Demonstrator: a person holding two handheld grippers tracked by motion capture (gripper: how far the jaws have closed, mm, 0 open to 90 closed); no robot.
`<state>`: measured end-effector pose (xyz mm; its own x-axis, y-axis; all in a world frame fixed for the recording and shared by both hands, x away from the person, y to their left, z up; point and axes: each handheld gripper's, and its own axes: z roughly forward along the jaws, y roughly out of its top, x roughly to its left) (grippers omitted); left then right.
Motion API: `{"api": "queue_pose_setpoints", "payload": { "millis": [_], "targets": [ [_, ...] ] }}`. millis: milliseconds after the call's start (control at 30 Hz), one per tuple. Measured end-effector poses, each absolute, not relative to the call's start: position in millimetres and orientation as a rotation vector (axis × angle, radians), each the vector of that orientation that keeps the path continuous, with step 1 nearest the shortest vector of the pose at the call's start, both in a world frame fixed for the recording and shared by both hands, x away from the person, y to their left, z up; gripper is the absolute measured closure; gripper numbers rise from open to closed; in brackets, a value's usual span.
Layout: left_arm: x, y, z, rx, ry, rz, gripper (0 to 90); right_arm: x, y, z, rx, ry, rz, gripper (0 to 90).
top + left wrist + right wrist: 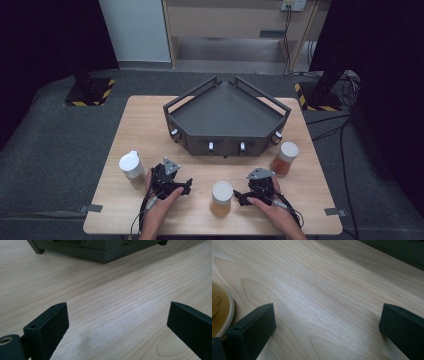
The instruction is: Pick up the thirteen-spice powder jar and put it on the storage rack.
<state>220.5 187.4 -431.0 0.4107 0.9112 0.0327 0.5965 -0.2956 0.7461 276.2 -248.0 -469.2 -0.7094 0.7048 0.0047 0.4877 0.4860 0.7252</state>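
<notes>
Middle jar (221, 198), white lid, amber contents, upright on the wooden table (150, 120) near the near edge, between the two grippers. It stands free, nothing gripping it.

Right gripper (239, 196) sits just right of this jar, jaw tips pointing left toward it, close beside but apart from it as far as the high view shows. In the right gripper view (327, 322) the jaws stand wide apart with bare wood between them; the jar's rounded edge (222, 310) shows at the far left, outside the left jaw. Nothing held.

Left gripper (186, 184) lies left of the jar, a little farther from it, tips pointing right. In the left gripper view (117, 320) its jaws are spread wide, bare table grain between them, no object in the gap. Nothing held.

Each gripper is carried in a hand coming in from the near edge, cables trailing back.

Second jar (132, 167), white lid, stands at the near left, just left of the left gripper. Third jar (285, 158), white lid, reddish-brown contents, stands to the right, beyond the right gripper.

Dark grey tray (227, 141) with raised rails sits at the table's far middle, well apart from the middle jar; its lower wall (100, 251) shows at the top of the left gripper view.
</notes>
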Motion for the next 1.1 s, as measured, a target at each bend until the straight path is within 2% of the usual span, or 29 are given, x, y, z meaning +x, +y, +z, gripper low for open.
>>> {"api": "queue_pose_setpoints", "payload": {
  "millis": [1100],
  "targets": [
    [194.4,196.5,-383.9,1.952,1.192,0.662,3.1,273.7,-246.8,-469.4,1.023,2.431,1.049,1.0]
  ]
}}
